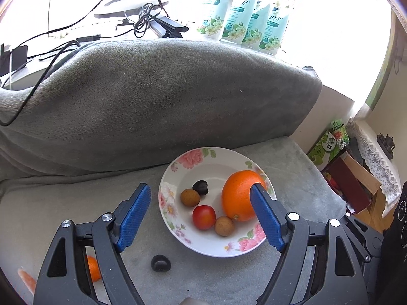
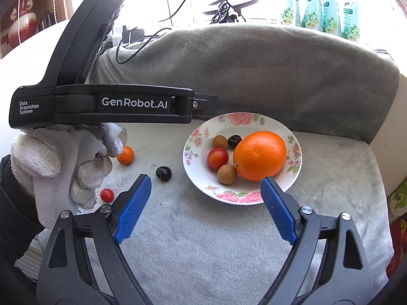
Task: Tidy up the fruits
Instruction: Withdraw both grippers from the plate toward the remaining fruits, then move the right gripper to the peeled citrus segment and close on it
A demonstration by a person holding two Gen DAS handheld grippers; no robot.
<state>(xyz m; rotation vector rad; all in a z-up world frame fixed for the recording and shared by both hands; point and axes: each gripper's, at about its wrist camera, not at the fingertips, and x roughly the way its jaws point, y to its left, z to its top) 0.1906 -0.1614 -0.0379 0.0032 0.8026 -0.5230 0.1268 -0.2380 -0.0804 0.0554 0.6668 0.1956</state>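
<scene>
Floral-rimmed plate [image 2: 292, 175] rests on the grey blanket [image 2: 203, 241], holding one orange [image 2: 259, 155], two brown longans [image 2: 227, 174], one cherry tomato [image 2: 217, 158] and one dark plum [image 2: 234, 141]. Off the plate toward 9 o'clock lie a second plum [image 2: 163, 173], one small mandarin [image 2: 125, 155] and another tomato [image 2: 106, 195]. Left claw [image 1: 201, 198] gapes wide over the plate, gripping nothing; a white-gloved hand [image 2: 58, 162] carries it level. Right claw [image 2: 206, 185] likewise spread, empty, hovering at the plate's 6 o'clock
</scene>
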